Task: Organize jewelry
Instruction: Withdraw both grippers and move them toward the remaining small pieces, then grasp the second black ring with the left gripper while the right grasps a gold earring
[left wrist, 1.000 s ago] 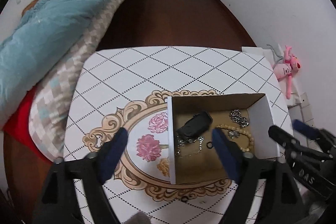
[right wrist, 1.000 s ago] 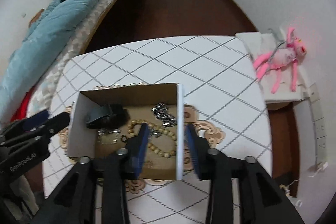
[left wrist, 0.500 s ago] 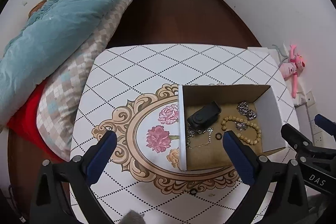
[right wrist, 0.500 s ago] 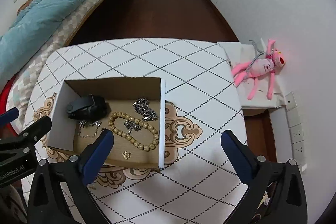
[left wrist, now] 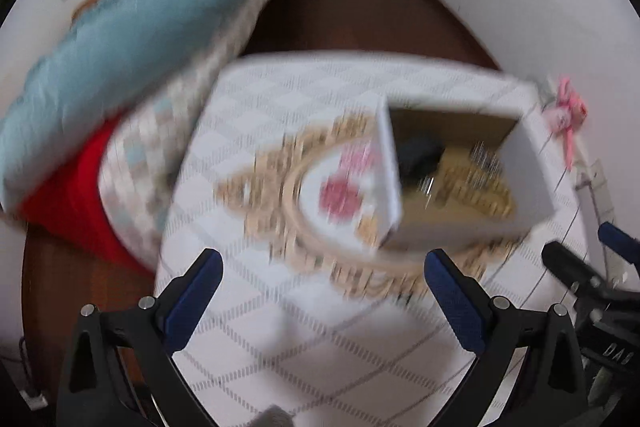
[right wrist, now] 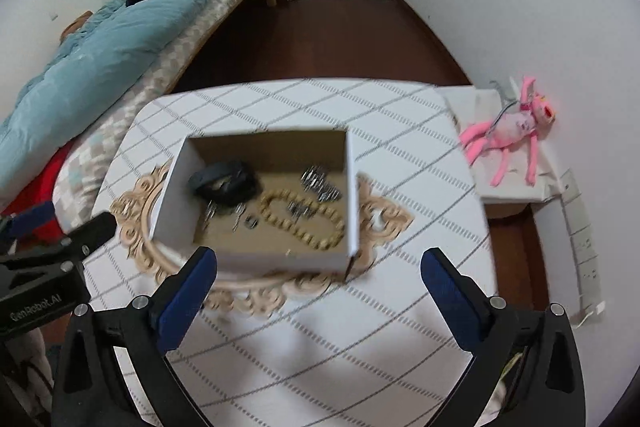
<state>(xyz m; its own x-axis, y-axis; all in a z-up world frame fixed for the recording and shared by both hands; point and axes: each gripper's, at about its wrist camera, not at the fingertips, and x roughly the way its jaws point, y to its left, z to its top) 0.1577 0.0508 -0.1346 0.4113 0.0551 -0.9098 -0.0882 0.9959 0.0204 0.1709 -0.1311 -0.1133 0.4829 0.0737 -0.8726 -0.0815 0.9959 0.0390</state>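
A white cardboard box (right wrist: 352, 187) stands on the patterned table (right wrist: 360, 327). Inside lie a black band (right wrist: 224, 183), a beige bead string (right wrist: 304, 223), a silver chain (right wrist: 320, 183) and small silver pieces. The box also shows, blurred, in the left wrist view (left wrist: 388, 183). My right gripper (right wrist: 319, 291) is open and empty, above the table in front of the box. My left gripper (left wrist: 324, 299) is open and empty, near the table's front, left of the box. The left gripper shows in the right wrist view (right wrist: 60, 247).
A bed with a blue quilt (right wrist: 120, 39) and a red cloth (left wrist: 76, 195) lies left of the table. A pink plush toy (right wrist: 508, 131) lies on a white stand to the right. White walls, a door and dark wood floor lie behind.
Both grippers have pulled back and up from the box, and their jaws opened wide from one second ago. The left wrist view is blurred by fast motion.
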